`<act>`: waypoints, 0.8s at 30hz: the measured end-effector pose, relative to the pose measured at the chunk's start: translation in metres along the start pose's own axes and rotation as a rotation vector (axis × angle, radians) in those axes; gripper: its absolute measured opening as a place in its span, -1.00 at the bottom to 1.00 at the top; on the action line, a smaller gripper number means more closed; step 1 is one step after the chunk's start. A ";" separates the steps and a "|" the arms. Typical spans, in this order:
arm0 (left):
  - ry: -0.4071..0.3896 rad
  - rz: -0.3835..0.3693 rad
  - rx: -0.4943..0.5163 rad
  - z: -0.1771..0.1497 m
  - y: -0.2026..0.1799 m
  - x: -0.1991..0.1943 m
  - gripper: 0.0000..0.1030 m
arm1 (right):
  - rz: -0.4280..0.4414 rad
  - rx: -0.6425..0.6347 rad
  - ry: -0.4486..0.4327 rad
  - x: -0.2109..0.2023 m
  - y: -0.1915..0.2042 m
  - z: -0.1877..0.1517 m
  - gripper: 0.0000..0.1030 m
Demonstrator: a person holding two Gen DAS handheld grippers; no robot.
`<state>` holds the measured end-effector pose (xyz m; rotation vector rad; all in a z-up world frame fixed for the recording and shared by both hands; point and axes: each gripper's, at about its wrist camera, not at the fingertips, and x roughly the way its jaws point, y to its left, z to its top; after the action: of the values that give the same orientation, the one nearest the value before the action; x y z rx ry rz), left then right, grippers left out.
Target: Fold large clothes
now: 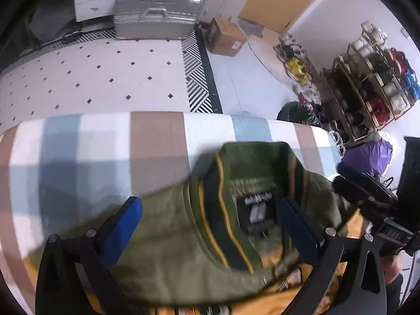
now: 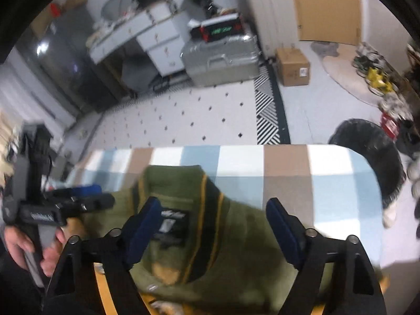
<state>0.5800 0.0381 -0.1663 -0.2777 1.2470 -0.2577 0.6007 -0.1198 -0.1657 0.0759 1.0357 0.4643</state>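
Basically both jaws gape wide, empty: left gripper (image 1: pixel 210 225) and right gripper (image 2: pixel 214 225) hover over the green jacket (image 1: pixel 183 236) collar (blurry, probably untouched); closing now may pinch only collar ribbing, bunching it.

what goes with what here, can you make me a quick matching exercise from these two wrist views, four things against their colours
Things:
1. jacket
2. cardboard box
3. suitcase
4. bin bag

Colours:
a. black
b. olive green with yellow-striped collar
c. silver grey
d. brown

Pairs: 1-b, 2-d, 3-c, 4-a
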 end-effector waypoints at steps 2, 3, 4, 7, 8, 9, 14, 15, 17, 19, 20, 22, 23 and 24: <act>0.009 0.011 0.042 0.004 -0.001 0.005 0.95 | -0.006 -0.048 0.024 0.016 0.004 0.001 0.56; 0.020 0.000 0.056 0.005 -0.001 0.007 0.94 | -0.026 -0.089 0.029 0.024 0.008 0.000 0.56; 0.032 -0.009 0.071 0.004 -0.001 0.008 0.90 | -0.044 -0.110 0.030 0.029 0.010 0.000 0.56; 0.072 -0.017 0.092 -0.001 -0.007 0.010 0.47 | -0.040 -0.138 0.063 0.041 0.015 -0.006 0.21; 0.078 -0.001 0.102 0.000 -0.008 0.010 0.37 | -0.051 -0.151 0.074 0.047 0.015 -0.004 -0.01; 0.065 0.010 0.124 0.000 -0.010 0.008 0.17 | -0.061 -0.157 0.091 0.053 0.015 -0.002 -0.23; 0.055 0.087 0.124 -0.002 -0.007 0.000 -0.59 | -0.138 -0.212 0.054 0.047 0.025 -0.008 -0.66; 0.041 0.082 0.118 -0.003 -0.005 -0.007 -0.62 | -0.144 -0.228 0.037 0.039 0.028 -0.010 -0.75; 0.006 0.074 0.112 -0.007 -0.007 -0.022 -0.65 | -0.153 -0.248 0.005 0.025 0.036 -0.012 -0.80; -0.035 0.077 0.121 -0.015 -0.016 -0.045 -0.66 | -0.169 -0.291 -0.058 -0.001 0.050 -0.017 -0.83; -0.053 0.078 0.125 -0.019 -0.018 -0.054 -0.67 | -0.173 -0.307 -0.087 -0.015 0.057 -0.019 -0.86; -0.093 0.075 0.143 -0.032 -0.028 -0.081 -0.68 | -0.179 -0.321 -0.144 -0.041 0.070 -0.023 -0.87; -0.114 0.075 0.151 -0.037 -0.033 -0.090 -0.69 | -0.171 -0.321 -0.173 -0.054 0.075 -0.025 -0.87; -0.128 0.068 0.161 -0.047 -0.038 -0.107 -0.69 | -0.165 -0.322 -0.200 -0.071 0.081 -0.032 -0.87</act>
<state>0.5015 0.0353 -0.0720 -0.1106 1.0999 -0.2758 0.5170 -0.0809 -0.1020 -0.2438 0.7547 0.4579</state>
